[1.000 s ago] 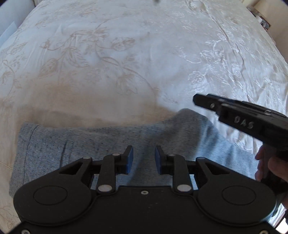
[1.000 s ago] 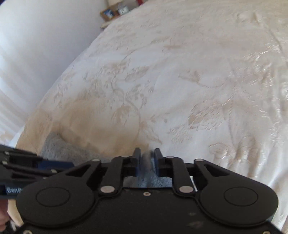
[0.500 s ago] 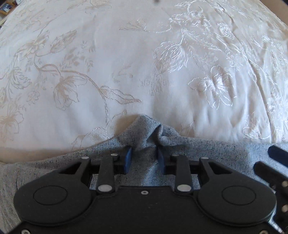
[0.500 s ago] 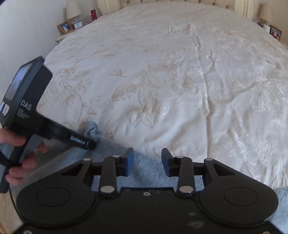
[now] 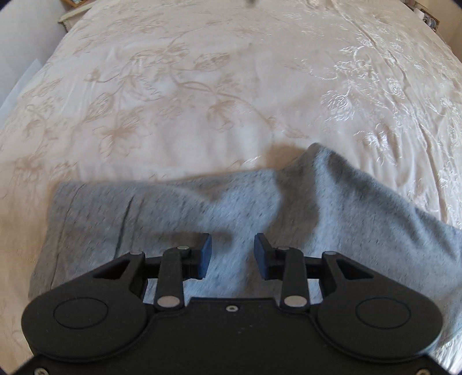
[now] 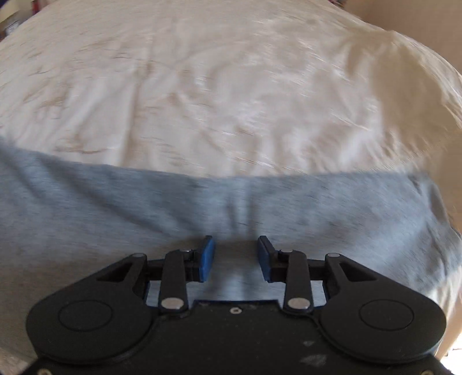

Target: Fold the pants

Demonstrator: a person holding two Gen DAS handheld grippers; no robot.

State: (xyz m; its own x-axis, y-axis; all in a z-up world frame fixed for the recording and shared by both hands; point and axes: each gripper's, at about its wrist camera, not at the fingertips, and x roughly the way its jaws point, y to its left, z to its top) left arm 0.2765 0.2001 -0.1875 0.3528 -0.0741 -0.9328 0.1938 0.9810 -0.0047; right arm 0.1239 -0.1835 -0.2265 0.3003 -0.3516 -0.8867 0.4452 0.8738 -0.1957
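Grey knit pants [image 5: 179, 207] lie crosswise on the cream bedspread [image 5: 202, 101], with a peaked fold [image 5: 316, 153] standing up right of the middle. My left gripper [image 5: 232, 255] hovers over the cloth. Its jaws are opening and its blue pads [image 5: 205, 256] touch nothing. In the blurred right wrist view the pants [image 6: 115, 202] run as a band from left to right, with a small pucker [image 6: 239, 207] ahead of my right gripper [image 6: 235, 255]. Its jaws are closing, still apart, with cloth beneath them and nothing pinched.
The embroidered bedspread fills both views beyond the pants. The bed's left edge [image 5: 26, 75] drops beside a pale wall, and a bedside table's corner [image 5: 69, 4] shows at the top left. In the right wrist view the bed rounds off at the right [image 6: 427, 75].
My left gripper let go of the pinched-up fold and drew back; the fold now stands loose to its right. My right gripper swung along the pants, and the left gripper left its view.
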